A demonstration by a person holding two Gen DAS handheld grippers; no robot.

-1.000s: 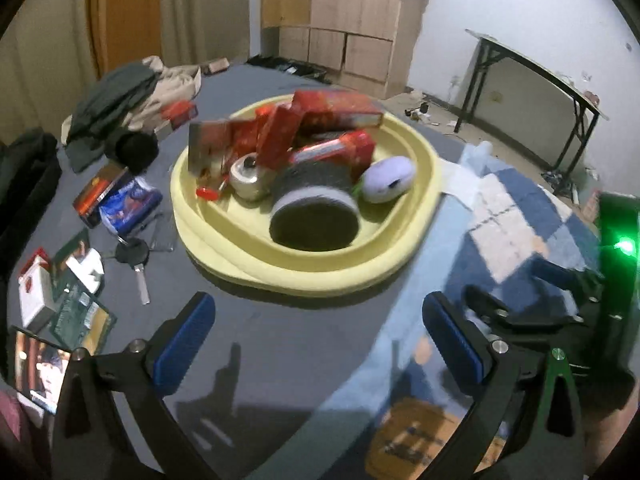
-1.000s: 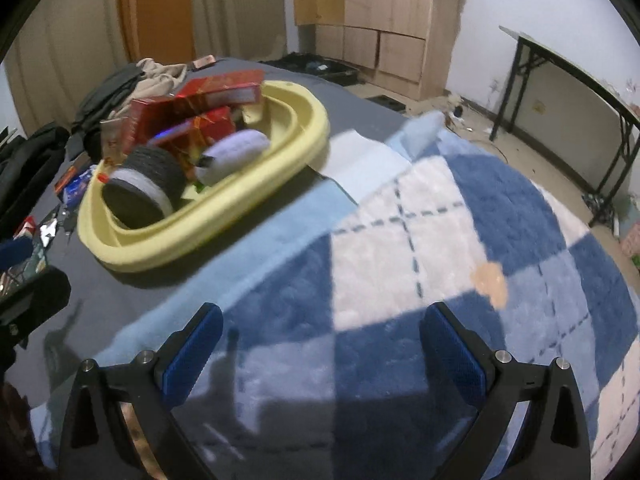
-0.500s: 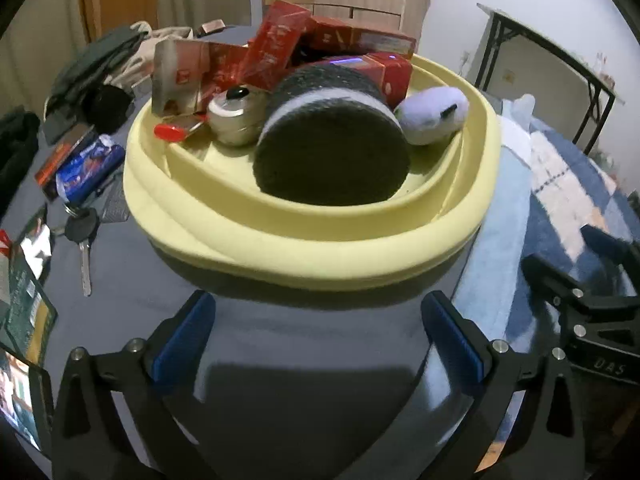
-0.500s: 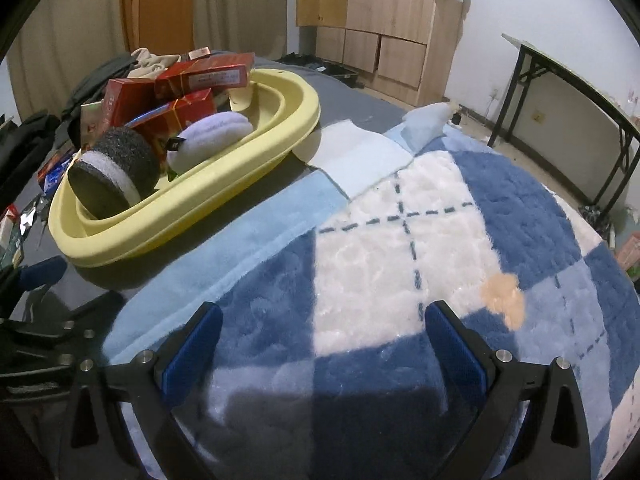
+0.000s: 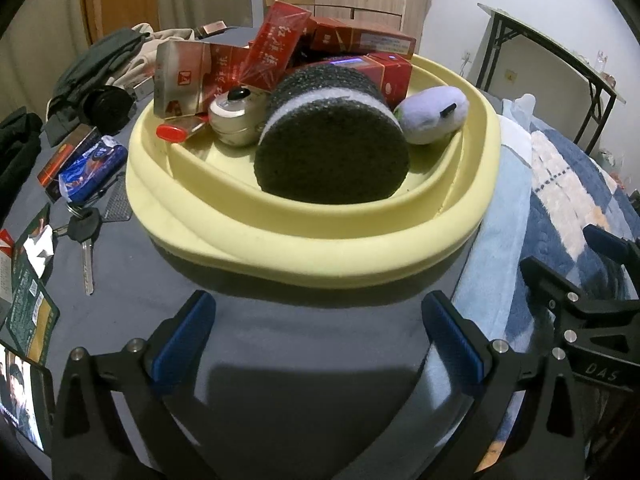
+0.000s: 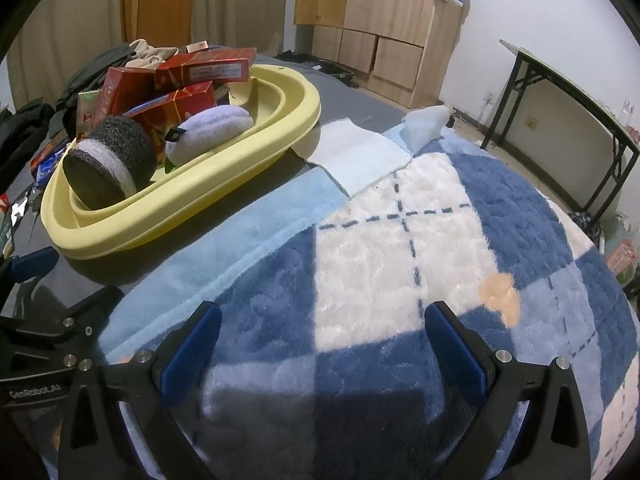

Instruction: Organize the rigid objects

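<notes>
Both grippers, left [image 5: 318, 330] and GenRobot.AI-marked right [image 6: 322, 338], jaws wide, holding nothing.

Your left wrist camera sits low over the grey bedsheet [image 5: 280, 360], looking straight at the yellow basin [image 5: 320, 240] from close by, so it fills mid-frame. Your right wrist camera hovers above the checked blanket [image 6: 400, 260], facing the wardrobe [image 6: 384, 12], with the basin [image 6: 180, 216] farther off to its left. Both views share basin, wardrobe and folding table [image 6: 568, 80].
</notes>
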